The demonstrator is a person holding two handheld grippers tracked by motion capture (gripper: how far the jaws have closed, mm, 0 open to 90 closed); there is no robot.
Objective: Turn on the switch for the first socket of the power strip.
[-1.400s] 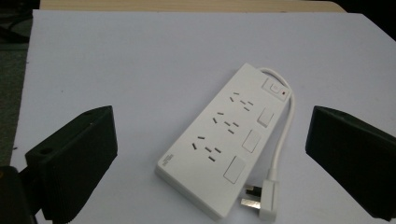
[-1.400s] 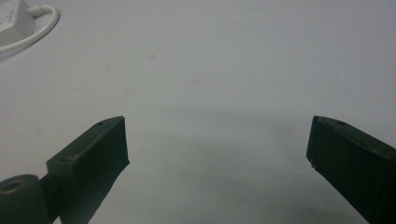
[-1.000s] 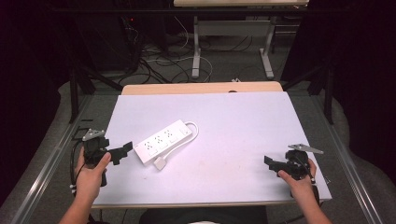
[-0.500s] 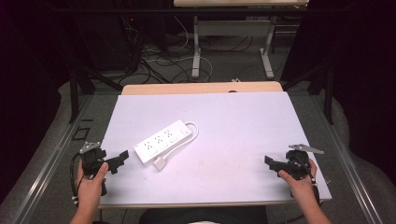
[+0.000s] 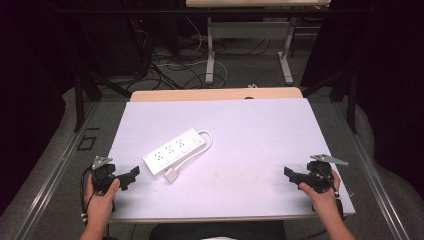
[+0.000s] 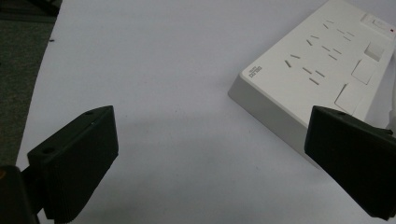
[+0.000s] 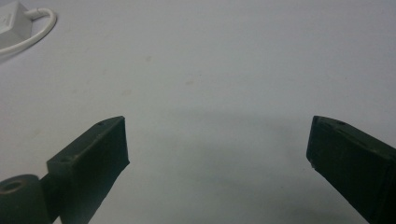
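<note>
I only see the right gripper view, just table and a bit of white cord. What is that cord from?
Observer: A white power strip lying on the table.
Operator: Is my other gripper holding it?
Observer: No. The left gripper is open, apart from the strip's near end.
Operator: Where's the plug?
Observer: The white plug lies on the table right beside the strip's long side.
</note>
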